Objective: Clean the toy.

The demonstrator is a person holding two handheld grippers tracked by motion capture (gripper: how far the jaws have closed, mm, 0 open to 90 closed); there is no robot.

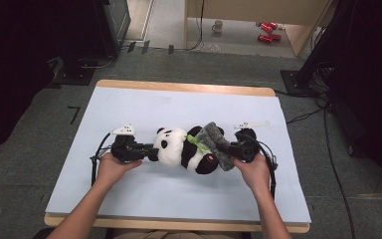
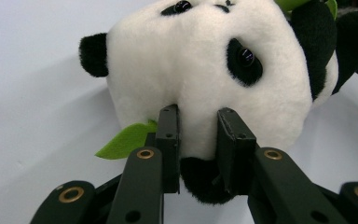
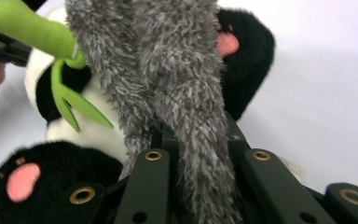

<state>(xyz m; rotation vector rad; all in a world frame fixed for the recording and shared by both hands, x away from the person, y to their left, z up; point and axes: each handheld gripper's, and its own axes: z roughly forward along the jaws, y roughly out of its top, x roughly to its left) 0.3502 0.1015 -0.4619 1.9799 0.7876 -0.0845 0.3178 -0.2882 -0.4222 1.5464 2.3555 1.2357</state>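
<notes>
While left claw [image 2: 198, 140] pinches panda [image 1: 184, 147] | right claw [image 3: 198, 154] grips grey cloth [image 3: 168, 79], pads apparently hidden.

Left tool [image 1: 151, 152] and right tool [image 1: 229, 149]: black bodies, each trailing a black cable and topped by a pale three-cornered plate. Black jaw links carry brass-ringed pivots and small screws. Forearms bare, unsleeved.

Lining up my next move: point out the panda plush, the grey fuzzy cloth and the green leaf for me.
panda plush [image 2: 205, 60], left gripper view, on its white face.
grey fuzzy cloth [image 3: 177, 79], right gripper view, on the cloth's middle above the jaws.
green leaf [image 2: 123, 140], left gripper view, on the leaf's flat blade.
</notes>
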